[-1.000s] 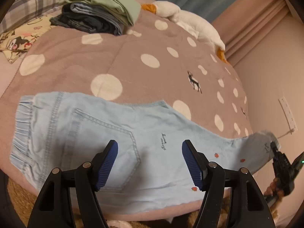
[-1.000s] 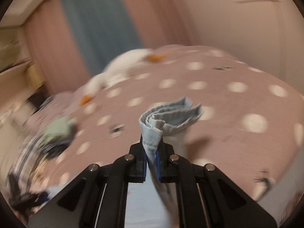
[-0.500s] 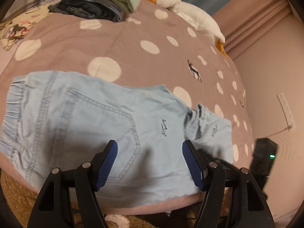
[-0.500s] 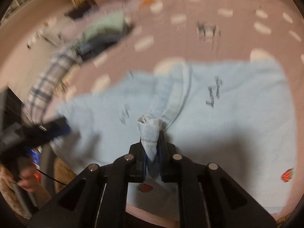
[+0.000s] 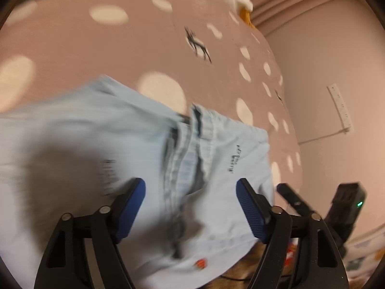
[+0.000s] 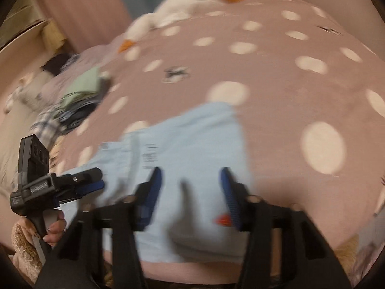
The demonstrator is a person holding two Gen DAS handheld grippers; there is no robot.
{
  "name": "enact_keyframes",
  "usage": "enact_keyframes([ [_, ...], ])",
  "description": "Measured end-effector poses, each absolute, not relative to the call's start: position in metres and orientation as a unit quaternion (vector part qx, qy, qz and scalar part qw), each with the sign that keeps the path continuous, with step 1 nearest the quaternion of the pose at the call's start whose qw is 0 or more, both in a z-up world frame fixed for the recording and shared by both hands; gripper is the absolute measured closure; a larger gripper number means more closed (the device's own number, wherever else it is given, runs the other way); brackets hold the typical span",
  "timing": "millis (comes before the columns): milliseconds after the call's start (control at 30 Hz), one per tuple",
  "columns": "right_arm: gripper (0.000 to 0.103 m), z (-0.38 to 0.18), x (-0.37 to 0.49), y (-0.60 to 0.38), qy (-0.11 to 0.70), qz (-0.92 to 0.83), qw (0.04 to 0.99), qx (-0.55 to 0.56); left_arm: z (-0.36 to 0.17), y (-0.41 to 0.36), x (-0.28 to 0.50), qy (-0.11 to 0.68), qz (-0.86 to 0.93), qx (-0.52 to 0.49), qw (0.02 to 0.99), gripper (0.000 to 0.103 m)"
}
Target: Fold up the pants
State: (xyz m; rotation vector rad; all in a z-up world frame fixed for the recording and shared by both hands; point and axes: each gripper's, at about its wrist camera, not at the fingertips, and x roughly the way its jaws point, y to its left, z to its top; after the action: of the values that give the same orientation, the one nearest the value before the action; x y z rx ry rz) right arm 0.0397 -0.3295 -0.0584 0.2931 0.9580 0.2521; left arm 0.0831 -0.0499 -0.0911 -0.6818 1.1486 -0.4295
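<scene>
Pants (image 5: 101, 149) leg now folded over, right tongs (image 6: 190, 192) just opening, empty, left tongs (image 5: 191, 207) wide

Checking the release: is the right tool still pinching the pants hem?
Apart. In the right wrist view the right tool has just been opening, and its pads stand clear of the light blue pants lying flat beneath.

You've got dark script lettering on the folded leg of the light-blue pants (image 5: 231, 159), but it's too blurred to spell out. A second smeared print sits on the pants in your right wrist view. The white label on your left gripper (image 6: 90, 180) can't be made out either.
</scene>
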Motion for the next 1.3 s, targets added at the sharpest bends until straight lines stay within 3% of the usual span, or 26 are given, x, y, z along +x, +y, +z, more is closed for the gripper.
enact_keyframes([
  [67, 0.078, -0.063, 0.039, -0.341, 0.463, 0.107, 0.867, 0.147, -0.101, -0.058, 0.091, 0.537, -0.216, -0.336, 0.743, 0.041],
  [133, 0.078, -0.069, 0.037, -0.349, 0.468, 0.096, 0.865, 0.155, -0.109, -0.068, 0.097, 0.548, -0.221, -0.337, 0.733, 0.071],
  [167, 0.078, -0.071, 0.037, -0.352, 0.47, 0.092, 0.864, 0.157, -0.111, -0.071, 0.098, 0.552, -0.215, -0.328, 0.736, 0.092],
  [467, 0.08, -0.06, 0.055, -0.334, 0.461, 0.105, 0.871, 0.131, -0.066, -0.048, 0.052, 0.517, -0.173, -0.28, 0.79, 0.097],
  [667, 0.09, -0.065, 0.101, -0.297, 0.473, 0.147, 0.862, 0.109, -0.097, -0.035, 0.053, 0.552, -0.131, -0.266, 0.779, 0.097],
  [800, 0.09, -0.085, 0.119, -0.278, 0.5, 0.126, 0.854, 0.073, -0.098, -0.036, 0.052, 0.549, -0.127, -0.26, 0.784, 0.095],
  [1300, 0.093, -0.095, 0.033, -0.303, 0.522, 0.131, 0.841, 0.056, -0.1, -0.032, 0.046, 0.551, -0.123, -0.263, 0.782, 0.092],
])
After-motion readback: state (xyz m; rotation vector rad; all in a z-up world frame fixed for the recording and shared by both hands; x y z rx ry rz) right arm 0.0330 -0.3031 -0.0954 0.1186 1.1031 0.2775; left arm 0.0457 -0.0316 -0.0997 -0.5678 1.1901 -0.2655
